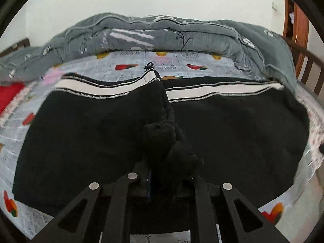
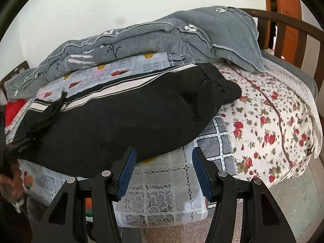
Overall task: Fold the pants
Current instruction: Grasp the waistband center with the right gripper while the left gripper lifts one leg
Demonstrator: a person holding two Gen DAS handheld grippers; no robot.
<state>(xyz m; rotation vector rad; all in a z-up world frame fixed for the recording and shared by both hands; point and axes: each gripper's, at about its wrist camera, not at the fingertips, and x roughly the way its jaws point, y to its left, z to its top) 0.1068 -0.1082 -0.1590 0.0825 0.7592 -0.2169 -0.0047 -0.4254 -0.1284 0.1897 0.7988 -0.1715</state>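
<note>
Left wrist view shows our left gripper [image 1: 164,174] clamped on a bunched ridge of the black white-striped fleece pants [image 1: 91,133] spread on the bed; our right gripper [image 2: 162,170] gapes empty beside the hem, so we risk dragging the pants crooked

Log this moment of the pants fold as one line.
left gripper: shut on pants fabric | right gripper: open, empty, at bed edge | pants: on bed, partly folded

Left gripper [image 1: 166,174] jaws clamped; right gripper [image 2: 162,172] jaws spread apart.
</note>
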